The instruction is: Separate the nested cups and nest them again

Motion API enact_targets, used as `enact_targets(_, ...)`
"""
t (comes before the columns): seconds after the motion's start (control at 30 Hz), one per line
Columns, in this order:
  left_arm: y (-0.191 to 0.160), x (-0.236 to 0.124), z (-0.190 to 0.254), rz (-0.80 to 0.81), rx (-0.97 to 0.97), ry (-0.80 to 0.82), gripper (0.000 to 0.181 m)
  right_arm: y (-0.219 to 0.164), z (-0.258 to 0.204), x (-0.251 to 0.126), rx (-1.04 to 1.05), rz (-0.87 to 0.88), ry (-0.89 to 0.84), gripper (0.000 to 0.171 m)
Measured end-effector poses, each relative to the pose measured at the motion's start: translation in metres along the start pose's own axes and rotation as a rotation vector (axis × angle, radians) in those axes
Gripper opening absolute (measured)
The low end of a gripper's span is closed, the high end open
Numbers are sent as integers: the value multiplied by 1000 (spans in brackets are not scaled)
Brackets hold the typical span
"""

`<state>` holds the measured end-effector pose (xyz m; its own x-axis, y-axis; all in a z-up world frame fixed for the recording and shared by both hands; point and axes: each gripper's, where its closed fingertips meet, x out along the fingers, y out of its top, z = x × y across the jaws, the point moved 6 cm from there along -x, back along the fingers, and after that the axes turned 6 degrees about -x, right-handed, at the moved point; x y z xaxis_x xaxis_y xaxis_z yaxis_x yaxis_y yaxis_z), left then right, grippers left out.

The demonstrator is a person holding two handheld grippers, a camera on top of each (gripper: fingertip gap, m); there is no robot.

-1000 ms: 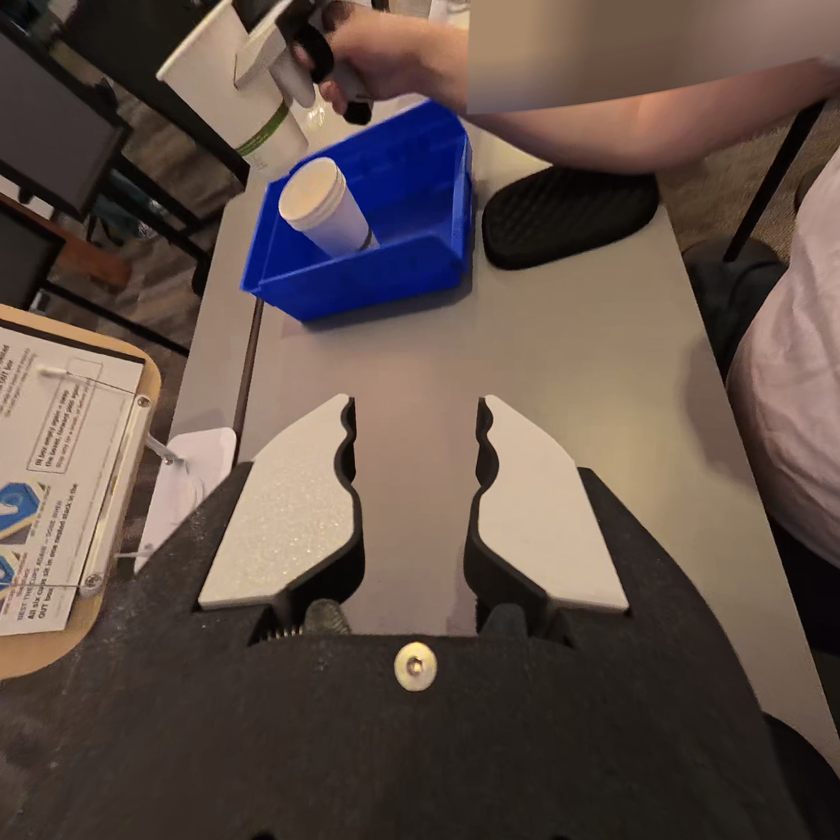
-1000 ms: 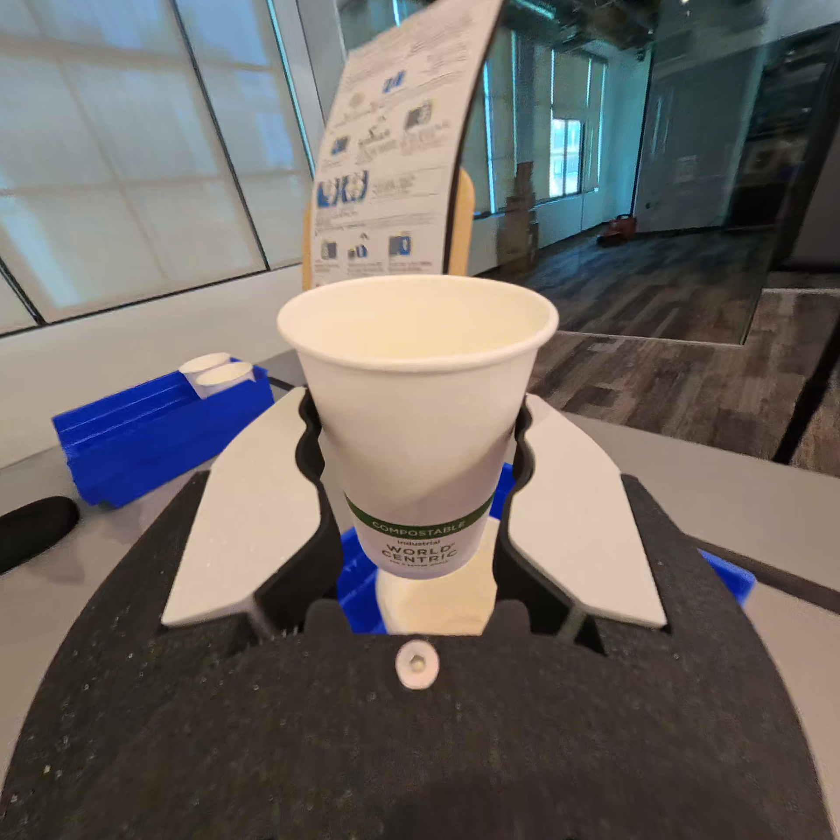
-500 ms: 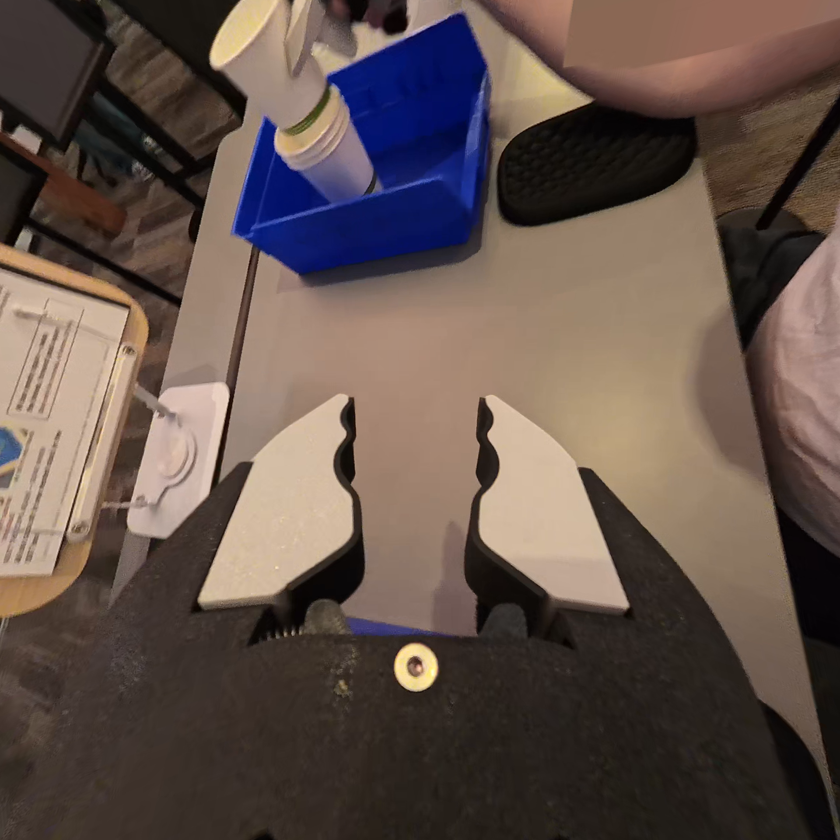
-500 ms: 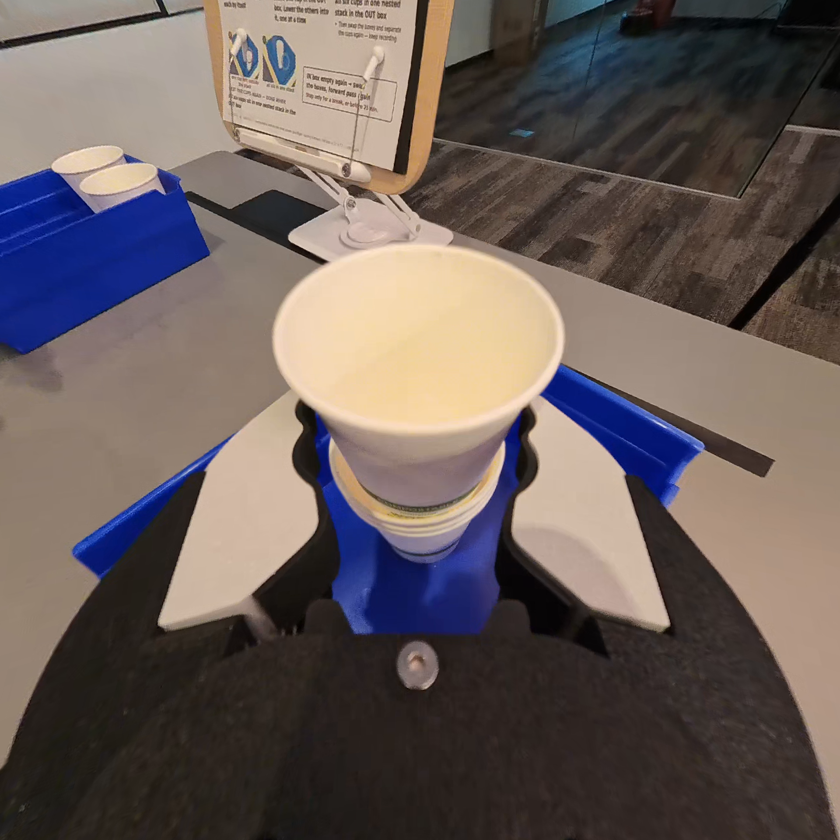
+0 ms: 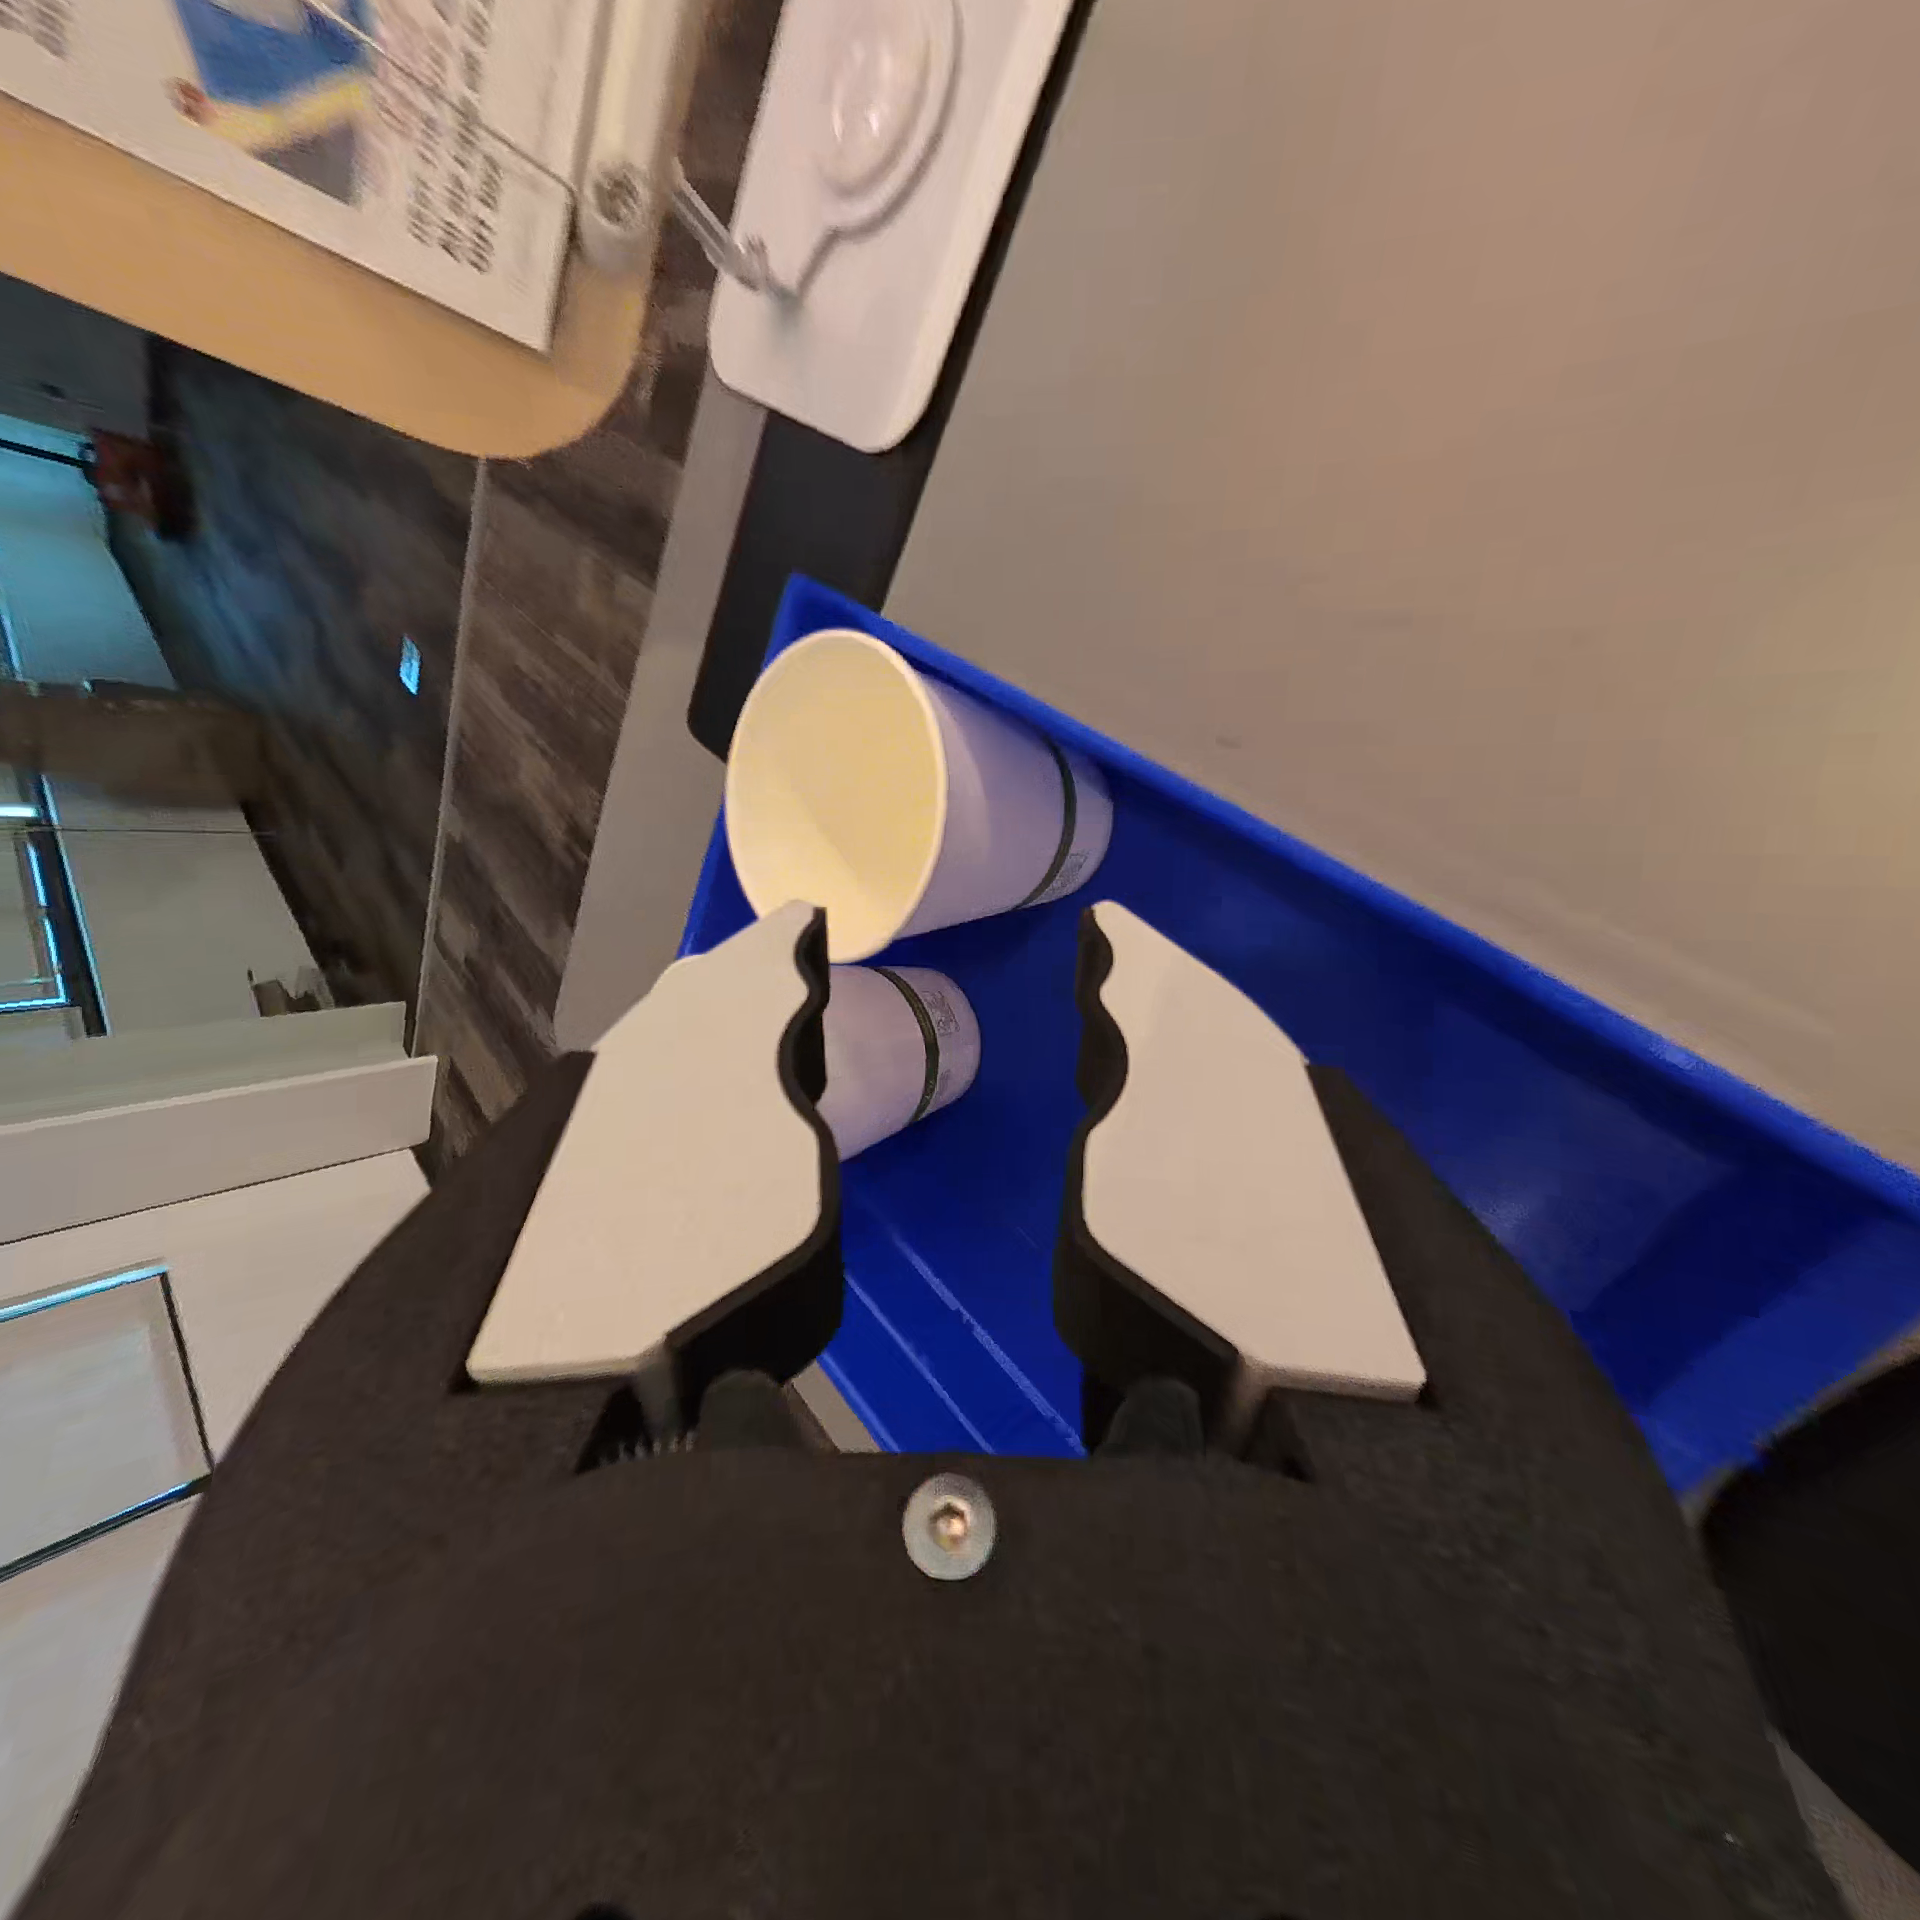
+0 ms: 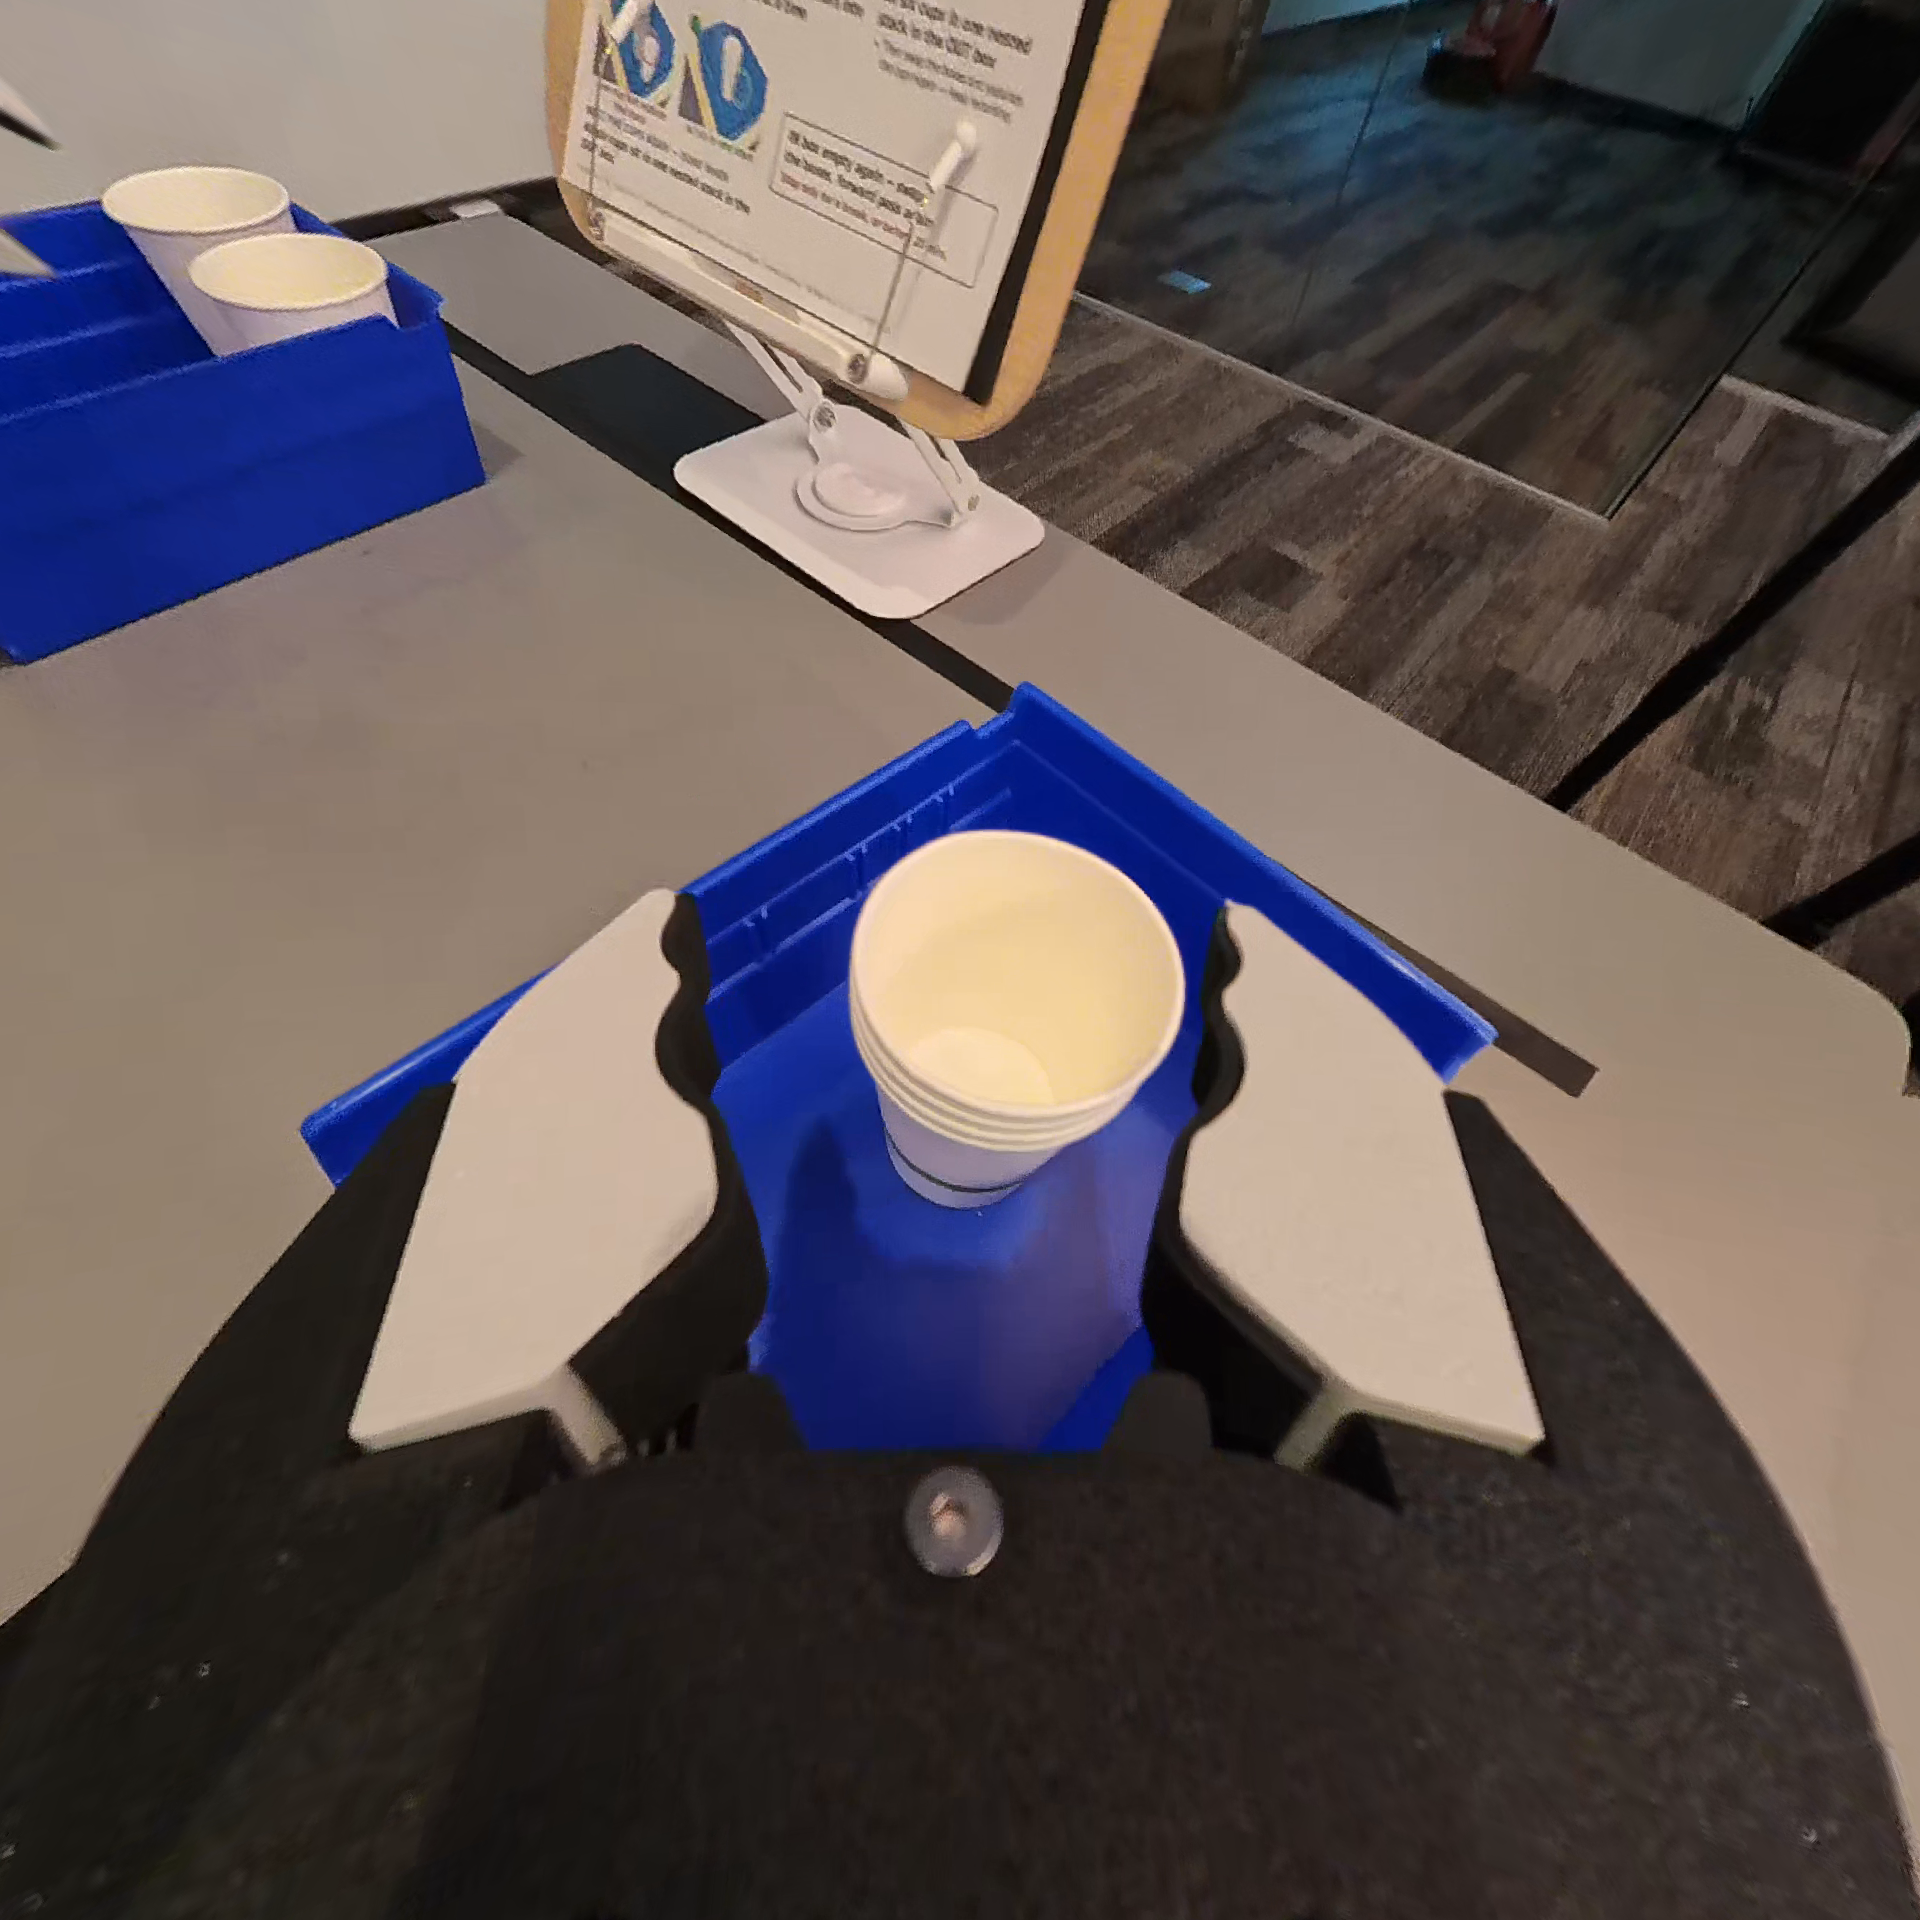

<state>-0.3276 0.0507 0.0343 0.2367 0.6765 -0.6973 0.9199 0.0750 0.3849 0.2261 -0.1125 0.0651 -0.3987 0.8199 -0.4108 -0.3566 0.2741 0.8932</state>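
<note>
My right gripper [image 6: 961, 1049] is spread wide with nothing between its fingers, hanging over the near blue bin [image 6: 1351, 935] at the centre of the frame; the nested stack of cups [image 6: 1003, 1029] stands upright inside that bin, several rims showing one under another, and the open jaws sit clear of it on both sides, which I read as room left so the stack is not tipped. In the upper left of the same view the far blue bin [image 6: 239, 457] holds two single cups [image 6: 296, 291], mouths up and side by side, so I judge these are the ones left to add to the stack. My left gripper [image 5: 951, 1023] is also open and empty, jaws parted at a middling width, and its view is rolled steeply, so that bin [image 5: 1403, 997] runs diagonally through the middle and the upper cup [image 5: 894, 795] appears sideways just above my fingertips, the lower cup [image 5: 899, 1055] partly hidden behind my left finger. I take this as lining up on one of them. The instruction board on its stand [image 6: 862, 499] sits at the table's [image 6: 468, 831] edge, top centre, between the bins, out of my way.
</note>
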Motion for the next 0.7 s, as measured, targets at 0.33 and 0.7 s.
enact_targets(0.33, -2, 83, -6, -204, 81, -131, 16, -6, -11, 23, -74, -114, 30, 87)
enact_targets(0.7, 13, -12, -11, -154, 187, -26, 1, 17, -7, 0, -26, 84, -1, 82)
